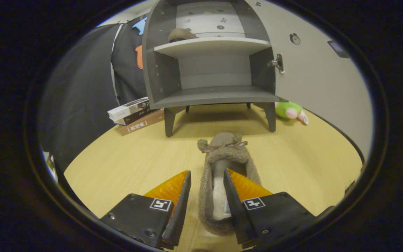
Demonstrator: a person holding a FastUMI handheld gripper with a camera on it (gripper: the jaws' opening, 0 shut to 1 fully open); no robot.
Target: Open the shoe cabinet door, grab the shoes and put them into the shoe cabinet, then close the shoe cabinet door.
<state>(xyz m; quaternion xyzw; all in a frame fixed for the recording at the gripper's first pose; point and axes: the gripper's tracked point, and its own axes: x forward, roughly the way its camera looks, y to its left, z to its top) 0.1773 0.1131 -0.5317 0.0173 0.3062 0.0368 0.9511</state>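
The tongs (206, 187) gape wide astride a fuzzy brown slipper (222, 175) on the table (124, 164); neither finger presses it. Beyond stands the open shoe cabinet (208, 70); another slipper (181, 35) sits on its upper shelf.

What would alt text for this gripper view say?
The hand-held gripper is open around the left side wall of a brown fuzzy slipper on a wooden floor, facing an open grey shoe cabinet that holds another slipper.

My tongs (206, 178): two wedge fingers (182, 196), black inner faces, amber-orange translucent outer sides, tapering to points. Each sits on a matte black base block w/ a small white-and-black square marker on top and a few round screws near the corners.
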